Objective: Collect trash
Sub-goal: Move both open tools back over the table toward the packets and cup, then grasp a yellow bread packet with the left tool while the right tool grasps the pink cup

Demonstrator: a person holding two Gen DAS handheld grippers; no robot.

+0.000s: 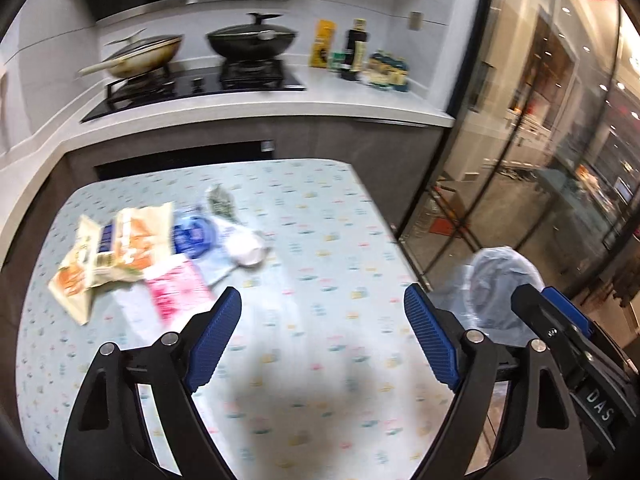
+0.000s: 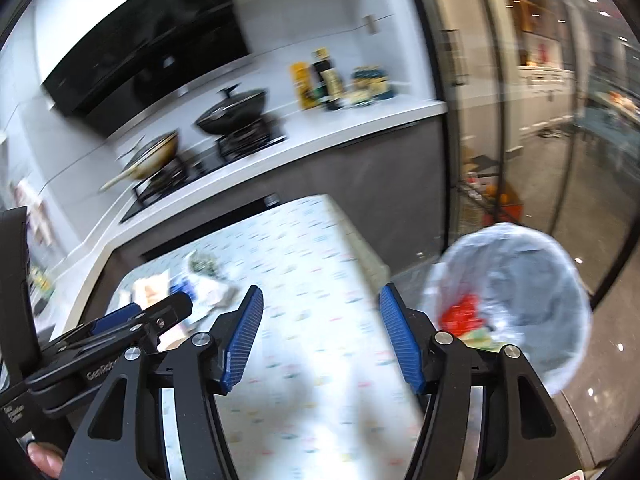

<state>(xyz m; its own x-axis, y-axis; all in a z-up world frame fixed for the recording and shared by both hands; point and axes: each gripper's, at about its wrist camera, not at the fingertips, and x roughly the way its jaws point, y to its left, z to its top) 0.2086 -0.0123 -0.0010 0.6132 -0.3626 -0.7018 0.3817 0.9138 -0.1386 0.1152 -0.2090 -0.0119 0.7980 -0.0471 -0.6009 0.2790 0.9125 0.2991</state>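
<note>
Trash lies on the left part of the table (image 1: 320,240): an orange and cream snack bag (image 1: 108,256), a pink wrapper (image 1: 176,288), a blue wrapper (image 1: 194,236), a white crumpled wrapper (image 1: 244,246) and a small dark green scrap (image 1: 220,200). My left gripper (image 1: 322,312) is open and empty above the table, right of the pile. My right gripper (image 2: 320,314) is open and empty over the table's right side. The bin (image 2: 516,300), lined with a clear bag, stands on the floor right of the table and holds red trash (image 2: 460,312). The trash pile (image 2: 200,284) shows blurred in the right wrist view.
A kitchen counter (image 1: 360,100) runs behind the table with a hob, two pans (image 1: 252,40) and several bottles (image 1: 356,52). A glass sliding door (image 1: 540,140) is at the right. The bin (image 1: 500,280) also shows in the left wrist view, partly behind the right gripper.
</note>
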